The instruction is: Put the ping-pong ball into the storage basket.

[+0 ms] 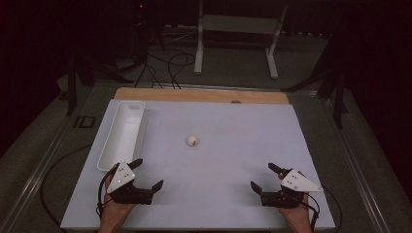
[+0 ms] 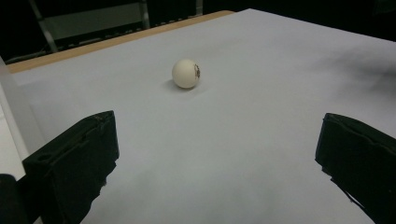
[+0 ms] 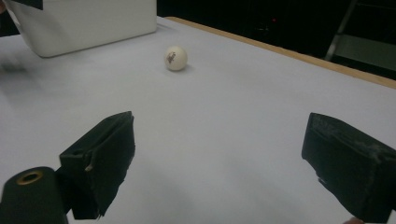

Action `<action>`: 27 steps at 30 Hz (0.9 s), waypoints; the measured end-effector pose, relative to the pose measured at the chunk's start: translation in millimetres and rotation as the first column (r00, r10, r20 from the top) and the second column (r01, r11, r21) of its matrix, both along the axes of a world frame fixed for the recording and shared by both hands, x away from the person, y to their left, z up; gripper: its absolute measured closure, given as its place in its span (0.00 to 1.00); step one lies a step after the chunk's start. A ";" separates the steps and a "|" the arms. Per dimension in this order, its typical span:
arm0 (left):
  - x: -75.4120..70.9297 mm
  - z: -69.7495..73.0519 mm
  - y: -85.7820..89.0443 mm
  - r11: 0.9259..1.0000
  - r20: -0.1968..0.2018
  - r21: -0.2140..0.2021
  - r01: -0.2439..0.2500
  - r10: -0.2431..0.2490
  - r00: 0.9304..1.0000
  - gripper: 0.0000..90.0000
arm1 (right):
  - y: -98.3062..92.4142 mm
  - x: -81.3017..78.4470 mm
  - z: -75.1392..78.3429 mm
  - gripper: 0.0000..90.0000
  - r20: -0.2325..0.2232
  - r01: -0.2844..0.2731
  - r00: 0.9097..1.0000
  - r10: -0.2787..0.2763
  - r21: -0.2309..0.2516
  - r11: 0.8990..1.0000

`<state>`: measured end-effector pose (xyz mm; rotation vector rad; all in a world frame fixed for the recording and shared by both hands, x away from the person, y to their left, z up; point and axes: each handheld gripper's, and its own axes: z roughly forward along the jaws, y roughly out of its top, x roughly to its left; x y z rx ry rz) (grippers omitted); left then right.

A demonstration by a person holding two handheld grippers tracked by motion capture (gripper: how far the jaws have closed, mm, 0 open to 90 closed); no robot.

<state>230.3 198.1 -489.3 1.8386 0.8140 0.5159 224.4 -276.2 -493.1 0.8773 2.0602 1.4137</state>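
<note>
A small white ball [image 1: 192, 141] with a dark printed mark lies alone near the middle of the pale sheet [image 1: 218, 121]. It appears ahead of the jaws in the left gripper view [image 2: 186, 73] and in the right gripper view [image 3: 175, 58]. My left gripper [image 1: 147, 174] rests near the front left of the sheet, jaws wide apart and empty. My right gripper [image 1: 263, 175] rests at the front right, likewise open with nothing between its jaws. Both point inward toward the ball, well short of it.
A long white tray [image 1: 121, 133] lies along the sheet's left edge, just beyond my left gripper; its wall shows at the top left of the right gripper view [image 3: 84, 23]. A wooden strip [image 1: 204, 95] borders the far edge. Cables and a metal stand [image 1: 238, 34] lie beyond the table.
</note>
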 end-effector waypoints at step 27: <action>5.8 25.1 -11.5 1.000 -0.015 0.007 0.013 -0.013 1.000 0.00 | 4.7 -0.1 -2.1 0.10 -0.057 0.030 0.998 -0.030 0.000 1.000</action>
